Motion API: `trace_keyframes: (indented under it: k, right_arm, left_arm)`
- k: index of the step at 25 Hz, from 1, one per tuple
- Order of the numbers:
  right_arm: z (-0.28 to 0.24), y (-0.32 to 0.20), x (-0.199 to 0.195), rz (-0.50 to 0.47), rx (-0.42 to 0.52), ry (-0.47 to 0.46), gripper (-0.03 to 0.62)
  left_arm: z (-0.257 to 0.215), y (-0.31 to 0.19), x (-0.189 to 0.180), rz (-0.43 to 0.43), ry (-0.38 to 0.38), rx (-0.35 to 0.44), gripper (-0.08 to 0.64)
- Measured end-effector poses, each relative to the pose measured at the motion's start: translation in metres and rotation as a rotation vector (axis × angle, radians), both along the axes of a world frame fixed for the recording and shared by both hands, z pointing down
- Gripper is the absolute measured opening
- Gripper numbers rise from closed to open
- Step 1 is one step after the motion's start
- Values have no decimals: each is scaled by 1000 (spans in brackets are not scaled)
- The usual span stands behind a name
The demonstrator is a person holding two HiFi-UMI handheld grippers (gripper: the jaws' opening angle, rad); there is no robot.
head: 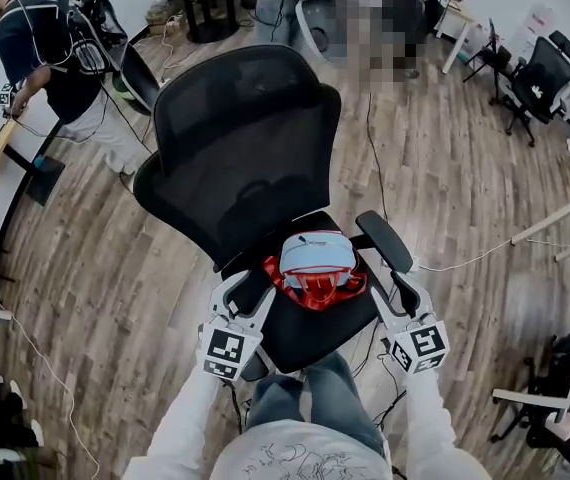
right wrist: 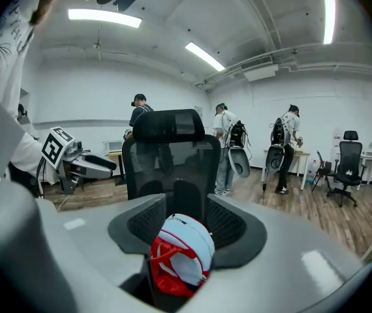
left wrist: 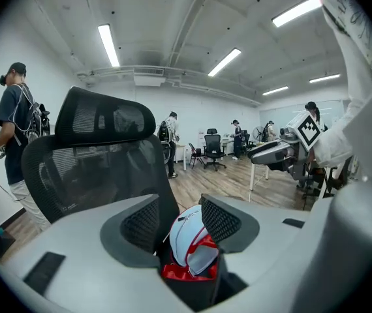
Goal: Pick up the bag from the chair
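A light blue bag [head: 317, 264] with red straps lies on the seat of a black mesh office chair [head: 240, 138]. My left gripper [head: 248, 288] hovers at the seat's front left, jaws open, nothing between them. My right gripper [head: 397, 293] is at the front right beside the armrest [head: 385, 240], also open and empty. The bag sits between the two grippers. In the left gripper view the bag [left wrist: 189, 243] shows just ahead of the open left gripper [left wrist: 179, 222]. In the right gripper view the bag [right wrist: 183, 256] lies ahead of the open right gripper [right wrist: 187, 222].
My jeans-clad legs [head: 315, 393] stand at the seat's front edge. A person with a backpack [head: 45, 58] stands at a desk far left. More office chairs [head: 535, 78] are at the far right. A cable [head: 465, 258] runs over the wooden floor.
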State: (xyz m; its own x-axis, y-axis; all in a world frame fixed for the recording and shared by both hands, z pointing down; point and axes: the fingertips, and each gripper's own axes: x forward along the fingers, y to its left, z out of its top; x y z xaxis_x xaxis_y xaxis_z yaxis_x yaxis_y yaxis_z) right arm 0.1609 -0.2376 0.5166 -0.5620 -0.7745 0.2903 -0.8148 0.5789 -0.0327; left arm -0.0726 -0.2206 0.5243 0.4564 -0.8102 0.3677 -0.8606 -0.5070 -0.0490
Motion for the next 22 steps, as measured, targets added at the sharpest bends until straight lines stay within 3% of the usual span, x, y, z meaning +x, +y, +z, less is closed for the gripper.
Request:
trace_keyframes:
  k: [5,9,12,16,22]
  right_arm:
    - [41,-25,5,-107,-59,53,223]
    - [70,-40,10,-208,-102,91,225]
    - [91,-48,11,-271,-133,119,225]
    - [116,-49,6,-370,-168,172,225]
    - [146,-67,-3,-423,-190,184,225]
  left_arm:
    - [29,-15,11,4,-24,-30,189]
    - [54,-25,23,57,-81,-63,189]
    - [79,-30,27,77,-139,-101,189]
    - [111,-29,27,60,-147,-172,197]
    - [151,-46,21,95,-192,-230,215]
